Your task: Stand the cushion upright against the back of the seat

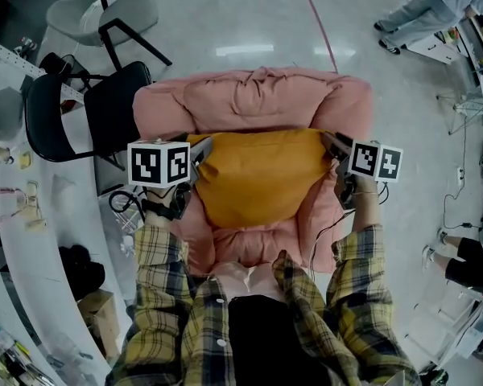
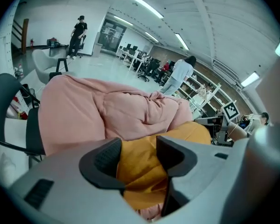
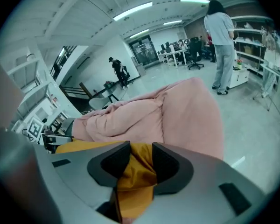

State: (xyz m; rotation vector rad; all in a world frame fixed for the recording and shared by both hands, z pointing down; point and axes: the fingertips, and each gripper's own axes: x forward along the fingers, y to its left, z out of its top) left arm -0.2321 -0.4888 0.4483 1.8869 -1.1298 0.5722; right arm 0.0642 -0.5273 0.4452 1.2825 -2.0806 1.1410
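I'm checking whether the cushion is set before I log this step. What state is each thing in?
orange cushion, propped upright against the seat's back.
pink seat, bears the cushion against its back.
left gripper, jaws wide apart, cushion fabric between them, not pinched.
right gripper, jaws apart, a fold of cushion fabric between them.

Black chair point(image 1: 117, 107) stands beside a curved white desk point(image 1: 8, 240), with a grey chair point(image 1: 105, 10) behind it. Cardboard box point(image 1: 103, 316) sits by the desk. Red line point(image 1: 320, 22) crosses the glossy floor point(image 1: 225, 22). Cables point(image 1: 459, 191) trail at right. One person point(image 1: 435, 10) stands at upper right.
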